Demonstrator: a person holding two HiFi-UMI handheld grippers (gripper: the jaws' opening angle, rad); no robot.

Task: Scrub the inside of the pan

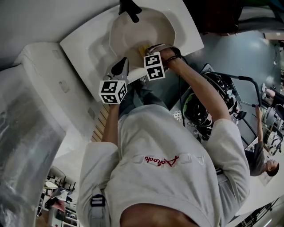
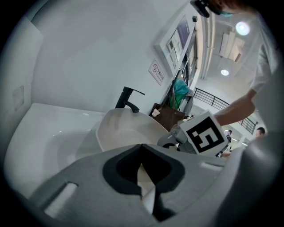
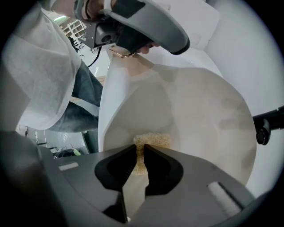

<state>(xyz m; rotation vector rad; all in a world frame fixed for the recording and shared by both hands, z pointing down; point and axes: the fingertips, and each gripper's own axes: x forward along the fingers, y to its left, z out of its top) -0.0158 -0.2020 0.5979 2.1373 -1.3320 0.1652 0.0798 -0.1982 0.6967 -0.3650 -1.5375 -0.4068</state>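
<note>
Scrubbing looks to be the step in hand. At the left, the left gripper [image 1: 120, 67] sits at the near rim of the pan [image 1: 133, 31], which is a white basin sunk in the counter [image 1: 84, 44] under a black tap [image 1: 129, 9]. Its jaws are drawn together with a white sliver between them, apparently the rim pinched to steady the pan, though that hold is hard to confirm. Inside the bowl, low on the near wall, a yellowish sponge [image 3: 151, 140] presses against the white surface. The right gripper [image 3: 140, 151] is clamped on the sponge, its jaws close around the lower edge. The wall ahead shows faint dull patches, so the next move likely calls for firm sweeps of the sponge across and up that surface, with a tight clamp and a steady left hold.
</note>
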